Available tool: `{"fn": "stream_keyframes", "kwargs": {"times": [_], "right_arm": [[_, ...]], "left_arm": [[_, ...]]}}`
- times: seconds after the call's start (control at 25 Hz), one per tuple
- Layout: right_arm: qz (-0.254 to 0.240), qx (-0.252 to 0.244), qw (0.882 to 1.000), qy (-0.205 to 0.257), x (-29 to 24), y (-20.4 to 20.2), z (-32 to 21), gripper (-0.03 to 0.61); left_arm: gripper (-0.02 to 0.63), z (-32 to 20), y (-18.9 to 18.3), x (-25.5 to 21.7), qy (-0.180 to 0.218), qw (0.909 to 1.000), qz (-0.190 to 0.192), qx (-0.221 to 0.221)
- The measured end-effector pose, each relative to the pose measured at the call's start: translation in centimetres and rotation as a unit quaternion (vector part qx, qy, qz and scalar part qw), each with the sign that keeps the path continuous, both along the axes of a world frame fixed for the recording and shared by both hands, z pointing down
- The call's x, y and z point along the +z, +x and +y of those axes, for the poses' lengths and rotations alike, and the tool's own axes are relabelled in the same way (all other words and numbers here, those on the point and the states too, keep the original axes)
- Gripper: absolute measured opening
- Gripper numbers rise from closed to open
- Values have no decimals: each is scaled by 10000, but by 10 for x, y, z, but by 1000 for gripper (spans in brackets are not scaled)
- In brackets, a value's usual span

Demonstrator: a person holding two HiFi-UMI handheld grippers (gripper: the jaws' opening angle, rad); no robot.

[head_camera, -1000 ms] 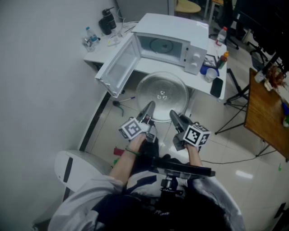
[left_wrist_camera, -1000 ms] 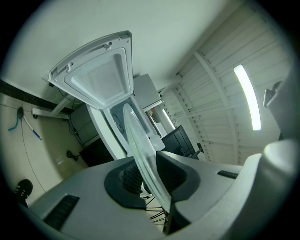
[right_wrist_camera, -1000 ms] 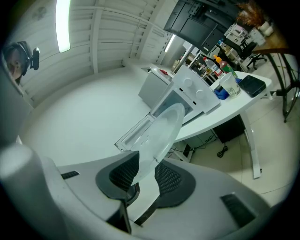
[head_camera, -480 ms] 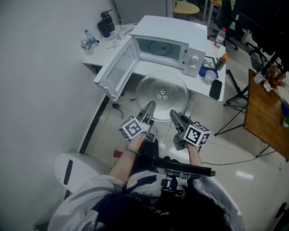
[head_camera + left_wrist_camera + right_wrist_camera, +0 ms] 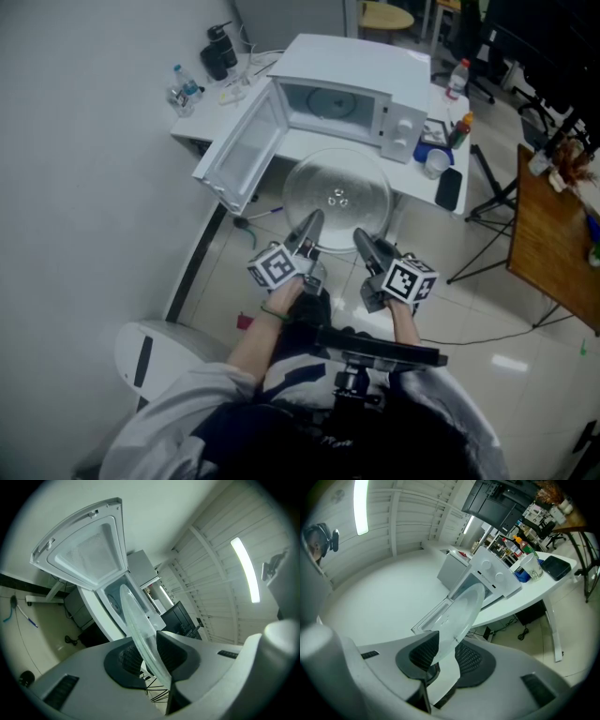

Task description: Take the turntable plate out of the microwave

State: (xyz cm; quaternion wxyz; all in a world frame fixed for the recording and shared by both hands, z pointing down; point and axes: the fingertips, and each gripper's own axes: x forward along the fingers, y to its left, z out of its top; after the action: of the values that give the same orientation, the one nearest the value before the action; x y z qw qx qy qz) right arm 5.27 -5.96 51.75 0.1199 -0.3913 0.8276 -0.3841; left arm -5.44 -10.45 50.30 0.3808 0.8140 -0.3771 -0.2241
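Fingers (image 5: 176, 654) on the left gripper (image 5: 310, 225) are clenching the near rim of the glass turntable plate (image 5: 337, 192), and in the left gripper view the plate's edge is wedged right between the two dark pads. Same deal on the other side: the right gripper (image 5: 362, 240) is pinching the rim too, with its fingers (image 5: 471, 660) pressing on either face of the glass. So both hands are sharing the near edge, left one a bit to the left of the right one. The plate is already out of the microwave (image 5: 352, 89) and is hanging roughly level in the air, in front of the white bench (image 5: 211, 112) and partly over the tiled floor (image 5: 234, 281). The microwave door (image 5: 246, 141) is swinging wide open to the left. A cup (image 5: 434, 159) and a flat dark thing (image 5: 449, 185) are sitting on the bench just right of the microwave.
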Motion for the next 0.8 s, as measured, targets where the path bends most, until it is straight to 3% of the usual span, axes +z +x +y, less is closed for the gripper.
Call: {"fn": "stream_keyframes", "kwargs": {"times": [0.8], "right_arm": [[24, 4, 10000, 43, -2, 5, -13, 115]], "left_arm": [[67, -14, 7, -2, -20, 10000, 41, 37]]}}
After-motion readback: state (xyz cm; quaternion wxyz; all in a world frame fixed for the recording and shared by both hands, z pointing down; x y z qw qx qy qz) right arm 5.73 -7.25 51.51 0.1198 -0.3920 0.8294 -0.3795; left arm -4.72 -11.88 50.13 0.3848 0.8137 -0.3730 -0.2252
